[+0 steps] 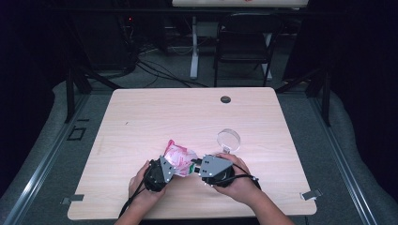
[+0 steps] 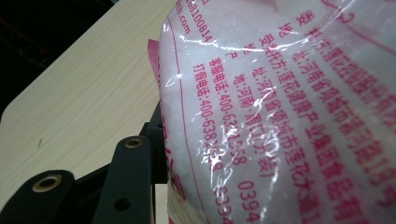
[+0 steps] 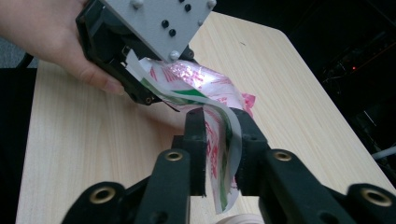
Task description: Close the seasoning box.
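Bag point(image 1: 178, 158) between tools, near table point(image 1: 141, 117) edge

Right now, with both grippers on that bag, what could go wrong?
1. The right gripper has only the bag's thin top edge between its jaws; that strip may slip out or rip unevenly.
2. The bag looks full of white grains, and the left gripper holds it off the table; a sudden tear could spill them.
3. The clear round dish sits right beside the right hand and could get knocked.
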Demonstrator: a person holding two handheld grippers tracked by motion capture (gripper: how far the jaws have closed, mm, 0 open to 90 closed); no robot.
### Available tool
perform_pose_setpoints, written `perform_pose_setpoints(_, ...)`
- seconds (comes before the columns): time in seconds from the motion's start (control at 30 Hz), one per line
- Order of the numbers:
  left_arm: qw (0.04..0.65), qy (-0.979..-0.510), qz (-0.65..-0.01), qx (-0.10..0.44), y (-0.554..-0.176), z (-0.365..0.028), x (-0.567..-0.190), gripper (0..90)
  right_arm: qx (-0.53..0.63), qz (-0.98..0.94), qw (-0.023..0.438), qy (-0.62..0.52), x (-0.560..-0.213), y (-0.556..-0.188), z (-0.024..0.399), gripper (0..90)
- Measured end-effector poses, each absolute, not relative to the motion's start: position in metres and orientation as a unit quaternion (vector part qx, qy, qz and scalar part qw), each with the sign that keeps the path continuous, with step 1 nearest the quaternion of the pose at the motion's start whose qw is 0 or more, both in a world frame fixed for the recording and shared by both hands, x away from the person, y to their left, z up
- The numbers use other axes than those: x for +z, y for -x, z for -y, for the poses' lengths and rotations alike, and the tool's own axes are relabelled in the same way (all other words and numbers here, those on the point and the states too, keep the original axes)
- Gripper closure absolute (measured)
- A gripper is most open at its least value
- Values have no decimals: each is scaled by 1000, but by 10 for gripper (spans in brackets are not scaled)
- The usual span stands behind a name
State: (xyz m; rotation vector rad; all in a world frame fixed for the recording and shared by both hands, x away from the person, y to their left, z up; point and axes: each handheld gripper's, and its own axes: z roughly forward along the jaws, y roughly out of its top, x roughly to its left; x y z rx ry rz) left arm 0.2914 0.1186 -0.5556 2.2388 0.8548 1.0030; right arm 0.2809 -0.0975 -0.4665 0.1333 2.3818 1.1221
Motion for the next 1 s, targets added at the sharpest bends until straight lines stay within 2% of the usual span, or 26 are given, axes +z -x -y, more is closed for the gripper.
perform_pose_setpoints(0.27,257,-828,-294,401,-298,-115,-548,578,417,-875,239,-63,-467,-282,104,899)
perform_pose_setpoints(0.7,231,-817,-231,476,-306,-103,-534,579,427,-869,238,-81,-460,-287,119,900)
perform_pose_setpoints(1.0,226,-813,-209,494,-302,-100,-535,581,431,-866,239,-89,-461,-285,121,900)
